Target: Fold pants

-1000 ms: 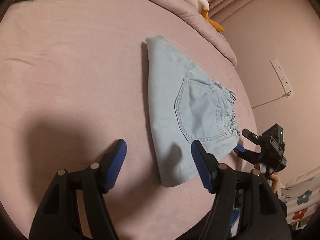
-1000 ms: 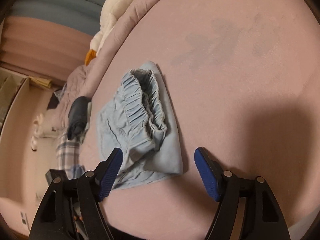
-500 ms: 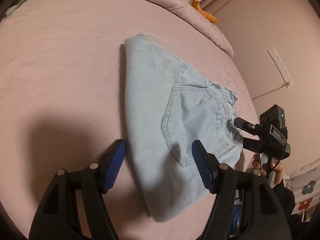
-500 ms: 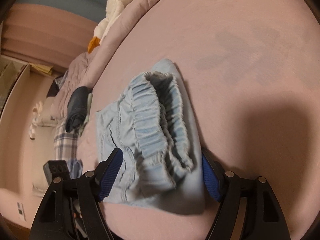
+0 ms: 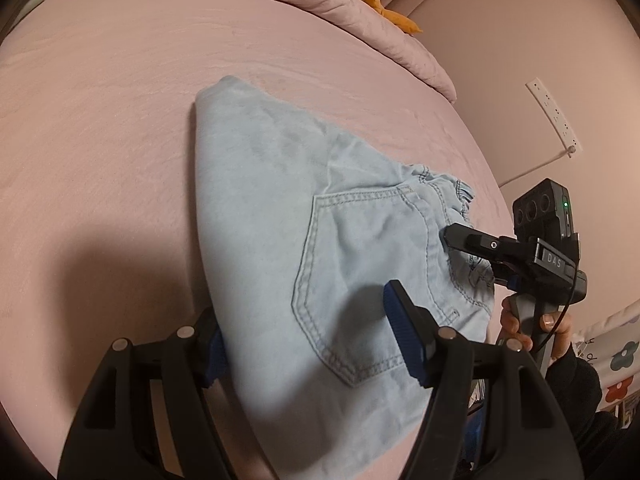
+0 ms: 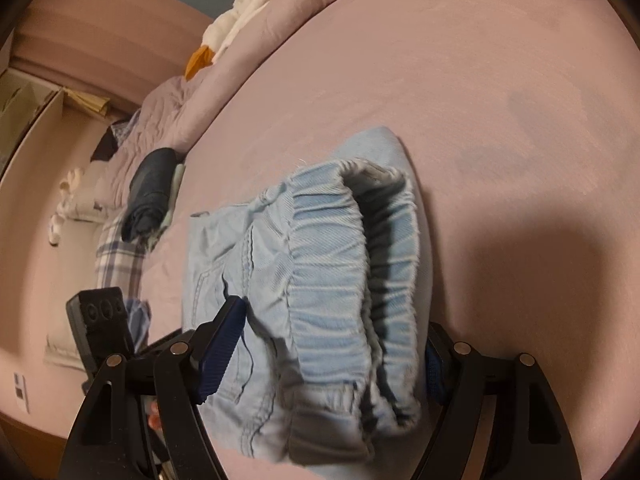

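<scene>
We see the pants (image 5: 288,240), soft pale-blue denim folded into a thick wedge, lying on the bed (image 5: 100,140), whose pink sheet is smooth and faintly napped. A stitched back pocket (image 5: 360,280) faces up, its double seams tracing a pointed shield shape. In the right wrist view the gathered elastic waistband (image 6: 336,264) bulges in ribbed ruffles, gaping as a dark oval mouth. Our left gripper (image 5: 304,344), black with ridged blue pads, stands wide open astride the folded edge, the cloth lying between its fingers without being pinched. Our right gripper (image 6: 332,356) likewise straddles the waistband end, its jaws wide apart and not clamped on the fabric. A quilted pink duvet (image 5: 360,12) lies rumpled along the bed's far side.
</scene>
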A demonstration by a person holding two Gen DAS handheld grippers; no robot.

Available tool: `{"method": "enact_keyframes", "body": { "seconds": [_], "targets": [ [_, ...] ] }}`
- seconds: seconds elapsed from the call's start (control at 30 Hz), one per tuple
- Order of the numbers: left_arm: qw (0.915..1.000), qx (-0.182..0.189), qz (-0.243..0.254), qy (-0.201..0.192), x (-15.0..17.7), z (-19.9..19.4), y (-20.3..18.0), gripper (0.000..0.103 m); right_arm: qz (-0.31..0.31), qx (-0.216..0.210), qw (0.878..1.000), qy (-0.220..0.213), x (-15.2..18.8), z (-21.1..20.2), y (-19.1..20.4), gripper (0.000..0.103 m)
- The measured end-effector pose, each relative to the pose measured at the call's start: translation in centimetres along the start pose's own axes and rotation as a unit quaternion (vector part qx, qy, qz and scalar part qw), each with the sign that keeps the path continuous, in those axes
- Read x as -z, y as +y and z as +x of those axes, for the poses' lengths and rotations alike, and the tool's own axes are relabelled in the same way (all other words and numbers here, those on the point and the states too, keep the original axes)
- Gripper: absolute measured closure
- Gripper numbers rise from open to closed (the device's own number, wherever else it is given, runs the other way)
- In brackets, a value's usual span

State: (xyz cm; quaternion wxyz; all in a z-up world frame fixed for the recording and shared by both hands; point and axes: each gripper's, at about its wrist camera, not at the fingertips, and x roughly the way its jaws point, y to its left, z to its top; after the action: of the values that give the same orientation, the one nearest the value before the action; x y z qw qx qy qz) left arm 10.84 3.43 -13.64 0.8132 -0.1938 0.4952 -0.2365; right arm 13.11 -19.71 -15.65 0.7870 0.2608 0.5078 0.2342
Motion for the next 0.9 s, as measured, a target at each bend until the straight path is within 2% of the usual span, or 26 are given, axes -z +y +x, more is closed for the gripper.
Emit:
{"method": "enact_keyframes", "body": {
  "seconds": [0.23, 0.43, 0.53, 0.6, 0.7, 0.83, 0.9],
  "targets": [
    [1.0, -0.005, 0.009, -0.001, -0.2, 0.2, -0.4, 0.036, -0.017, 0.015, 1.0, -0.004, -0.4, 0.5, 0.7, 0.024],
    [0.9997, -0.022, 0.014, -0.002, -0.4, 0.2, -0.8, 0.044, -0.04, 0.039, 0.998, -0.018, 0.1, 0.3, 1.5, 0.026],
    [0.9992, -0.034, 0.018, -0.003, -0.3, 0.2, -1.0, 0.05, -0.047, 0.054, 0.997, -0.027, 0.3, 0.1, 1.8, 0.031],
    [0.9986, -0.049, 0.019, -0.006, -0.3, 0.1, -1.0, 0.062, -0.052, 0.061, 0.996, -0.032, 0.5, 0.1, 2.1, 0.036],
    [0.9976, -0.064, 0.022, -0.012, -0.3, -0.1, -1.1, 0.072, -0.061, 0.074, 0.995, -0.04, 0.7, -0.1, 2.6, 0.041],
    [0.9965, -0.074, 0.03, -0.025, -0.2, -0.7, -1.5, 0.079, -0.081, 0.091, 0.991, -0.051, 0.9, -0.4, 3.7, 0.047],
    [0.9957, -0.078, 0.038, -0.032, -0.1, -1.0, -2.0, 0.085, -0.097, 0.099, 0.989, -0.061, 1.1, -0.7, 4.5, 0.052]
  ]
}}
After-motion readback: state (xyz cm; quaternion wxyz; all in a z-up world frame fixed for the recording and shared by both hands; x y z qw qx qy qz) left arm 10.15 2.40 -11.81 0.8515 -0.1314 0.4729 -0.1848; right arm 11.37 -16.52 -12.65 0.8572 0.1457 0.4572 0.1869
